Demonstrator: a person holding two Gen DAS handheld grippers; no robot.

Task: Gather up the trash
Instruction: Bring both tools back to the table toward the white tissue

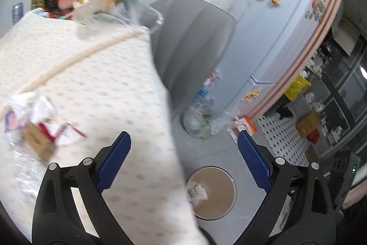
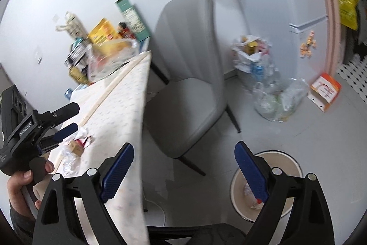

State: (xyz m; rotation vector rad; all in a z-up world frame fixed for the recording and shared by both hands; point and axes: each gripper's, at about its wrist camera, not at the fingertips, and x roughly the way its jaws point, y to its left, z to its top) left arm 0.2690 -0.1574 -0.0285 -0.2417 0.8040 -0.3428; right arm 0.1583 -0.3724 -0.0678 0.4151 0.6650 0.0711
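We hold both grippers spread and empty: the left gripper (image 1: 183, 153) over the table edge, the right gripper (image 2: 183, 164) near the round beige trash bin (image 2: 296, 162). The crumpled white and red wrappers (image 1: 34, 121) lie on the dotted white tablecloth (image 1: 103, 75) at the left, and white crumpled paper (image 1: 197, 193) is already inside the bin on the floor.

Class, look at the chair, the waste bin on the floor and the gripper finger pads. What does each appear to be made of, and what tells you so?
Chair: likely grey faux leather, smooth with seams.
Waste bin: probably plastic, smooth with a rolled rim.
Finger pads on the left hand-held gripper: blue, seemingly rubber, with a knurled texture.
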